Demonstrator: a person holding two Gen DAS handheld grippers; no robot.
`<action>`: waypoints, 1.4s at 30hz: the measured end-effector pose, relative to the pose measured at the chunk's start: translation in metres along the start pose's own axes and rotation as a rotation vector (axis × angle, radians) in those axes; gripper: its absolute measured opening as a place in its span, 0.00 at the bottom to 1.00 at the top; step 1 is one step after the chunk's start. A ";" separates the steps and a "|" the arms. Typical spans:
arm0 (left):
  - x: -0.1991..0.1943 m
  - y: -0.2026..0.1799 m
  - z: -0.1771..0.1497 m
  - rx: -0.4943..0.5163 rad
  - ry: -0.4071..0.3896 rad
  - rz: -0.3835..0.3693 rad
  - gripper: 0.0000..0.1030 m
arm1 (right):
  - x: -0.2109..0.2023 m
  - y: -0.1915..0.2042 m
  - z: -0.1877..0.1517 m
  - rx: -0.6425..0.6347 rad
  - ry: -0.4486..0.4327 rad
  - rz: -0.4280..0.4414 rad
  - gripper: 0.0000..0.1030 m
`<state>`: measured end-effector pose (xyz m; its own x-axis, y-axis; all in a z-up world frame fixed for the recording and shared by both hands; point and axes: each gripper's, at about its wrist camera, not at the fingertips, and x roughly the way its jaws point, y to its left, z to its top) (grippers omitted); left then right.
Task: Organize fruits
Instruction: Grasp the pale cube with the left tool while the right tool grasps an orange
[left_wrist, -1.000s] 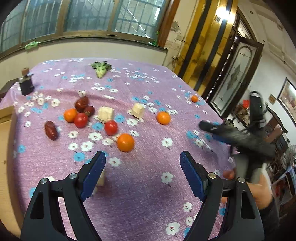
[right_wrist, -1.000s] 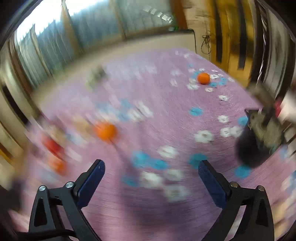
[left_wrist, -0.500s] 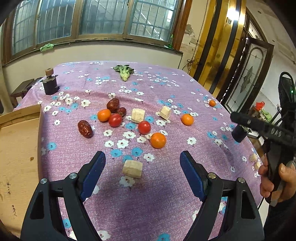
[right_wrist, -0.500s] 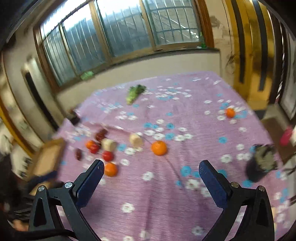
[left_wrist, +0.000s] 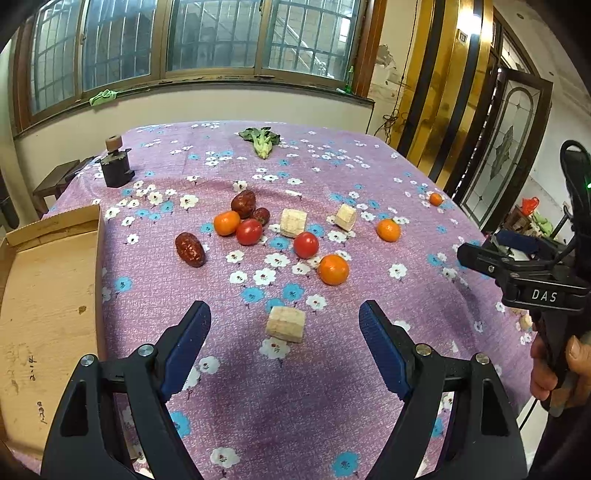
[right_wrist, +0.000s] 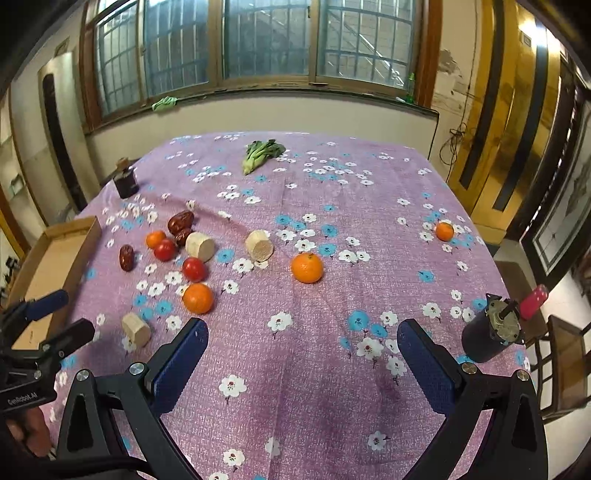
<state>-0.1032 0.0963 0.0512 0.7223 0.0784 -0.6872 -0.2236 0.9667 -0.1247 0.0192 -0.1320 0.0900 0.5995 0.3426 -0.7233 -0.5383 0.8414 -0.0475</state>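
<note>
Fruits lie on a purple flowered tablecloth (left_wrist: 332, 369): oranges (left_wrist: 333, 269) (left_wrist: 388, 229) (left_wrist: 226, 223), a small one far right (left_wrist: 435, 199), two tomatoes (left_wrist: 306, 244) (left_wrist: 249, 231) and dark red dates (left_wrist: 190, 249) (left_wrist: 243, 204). A cardboard tray (left_wrist: 40, 295) lies at the left edge. My left gripper (left_wrist: 284, 343) is open and empty, above a pale cut chunk (left_wrist: 286, 324). My right gripper (right_wrist: 301, 354) is open and empty over bare cloth, nearest the orange (right_wrist: 307, 267). It shows at the right in the left wrist view (left_wrist: 524, 273).
Two more pale chunks (left_wrist: 292, 223) (left_wrist: 346, 217) lie among the fruit. A green vegetable (left_wrist: 260, 142) lies at the far side. A dark jar (left_wrist: 116, 166) stands at far left. A dark motor-like cylinder (right_wrist: 491, 332) stands at the table's right edge, near a chair (right_wrist: 565, 369).
Both grippers have pulled back and risen from the table; both views now take in the whole spread and the cardboard tray. Both stay open and empty.
</note>
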 end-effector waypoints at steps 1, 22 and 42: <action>0.001 0.000 -0.001 0.005 0.006 0.007 0.80 | -0.001 0.002 -0.001 -0.011 -0.004 -0.001 1.00; -0.002 0.017 -0.011 0.012 0.038 -0.006 0.80 | -0.002 0.012 0.003 -0.062 -0.007 0.075 1.00; 0.064 -0.010 -0.007 0.180 0.140 0.027 0.79 | 0.078 0.057 0.012 -0.108 0.112 0.354 0.66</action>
<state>-0.0593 0.0900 0.0032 0.6166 0.0822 -0.7830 -0.1120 0.9936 0.0162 0.0426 -0.0519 0.0390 0.3002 0.5510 -0.7787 -0.7631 0.6285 0.1506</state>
